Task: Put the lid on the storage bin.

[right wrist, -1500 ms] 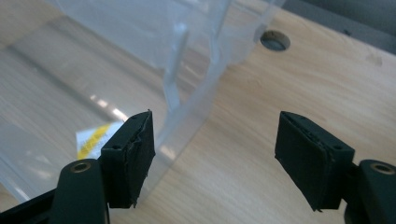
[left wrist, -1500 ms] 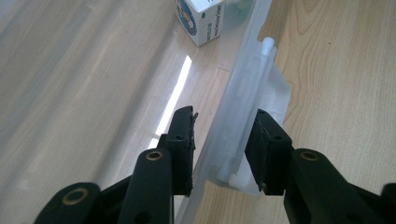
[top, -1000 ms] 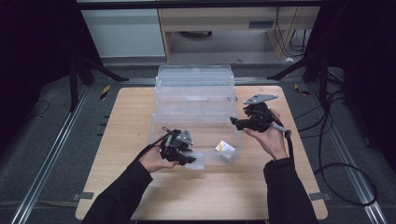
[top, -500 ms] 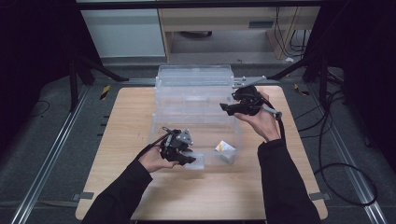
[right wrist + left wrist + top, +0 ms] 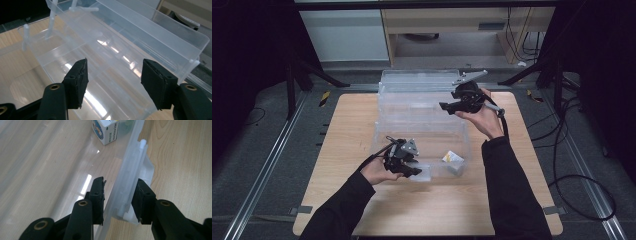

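Two black hand-held grippers are working a clear plastic lidded storage box (image 5: 422, 135) on the wooden table (image 5: 337, 200). Left gripper (image 5: 117, 197) is straddling its near wall, jaws released, and could tip it. Right gripper (image 5: 115, 85), spread wide, is hovering above the raised lid (image 5: 140, 32).

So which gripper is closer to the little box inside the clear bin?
Left. The left gripper straddles the bin's front wall near the little box; the right gripper hovers farther back.
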Demonstrator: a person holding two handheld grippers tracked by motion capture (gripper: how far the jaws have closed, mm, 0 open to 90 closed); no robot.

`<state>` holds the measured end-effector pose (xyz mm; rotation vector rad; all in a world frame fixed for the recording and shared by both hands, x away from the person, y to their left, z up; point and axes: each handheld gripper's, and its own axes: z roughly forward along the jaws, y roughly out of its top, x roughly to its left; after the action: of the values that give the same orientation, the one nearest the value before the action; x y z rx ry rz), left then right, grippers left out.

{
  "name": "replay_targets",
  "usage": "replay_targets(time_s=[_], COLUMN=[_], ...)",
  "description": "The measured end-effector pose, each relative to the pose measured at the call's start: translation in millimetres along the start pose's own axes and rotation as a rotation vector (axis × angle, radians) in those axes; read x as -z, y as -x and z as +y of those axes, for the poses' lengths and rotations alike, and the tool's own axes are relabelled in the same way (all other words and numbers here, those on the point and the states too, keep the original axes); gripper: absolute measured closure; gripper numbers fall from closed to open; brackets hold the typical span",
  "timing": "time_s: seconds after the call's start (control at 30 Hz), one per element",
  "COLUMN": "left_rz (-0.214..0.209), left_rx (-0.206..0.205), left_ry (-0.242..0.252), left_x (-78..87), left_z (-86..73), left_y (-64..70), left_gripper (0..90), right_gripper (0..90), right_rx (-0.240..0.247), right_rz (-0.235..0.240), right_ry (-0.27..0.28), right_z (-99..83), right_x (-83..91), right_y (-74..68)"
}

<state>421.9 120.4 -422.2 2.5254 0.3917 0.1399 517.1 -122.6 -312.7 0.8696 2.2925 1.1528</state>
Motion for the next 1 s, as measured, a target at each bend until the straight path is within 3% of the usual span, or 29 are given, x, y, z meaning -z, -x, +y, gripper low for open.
replay_targets(time_s=[0.2, 0.43, 0.57, 1.0], left_rz=[-0.003, -0.004, -0.004, -0.005], left_rx=[-0.004, -0.005, -0.008, -0.009], left_ry=[0.001, 0.001, 0.002, -0.001], left_x=[-0.1, -0.1, -0.1, 0.1], left_z=[-0.1, -0.1, -0.3, -0.2], left_y=[-0.3, -0.2, -0.2, -0.7], left_gripper=[64.0, 64.0, 63.9, 64.0], right_gripper=[40.2, 42.6, 45.6, 57.2], right_rx=[0.036, 0.045, 0.040, 0.071], right_rz=[0.013, 0.040, 0.075, 0.118], right_ry=[0.002, -0.015, -0.019, -0.055], right_z=[10.5, 18.6, 19.7, 21.0], right_x=[-10.8, -26.4, -34.1, -52.7], right_y=[0.6, 2.0, 3.5, 1.4])
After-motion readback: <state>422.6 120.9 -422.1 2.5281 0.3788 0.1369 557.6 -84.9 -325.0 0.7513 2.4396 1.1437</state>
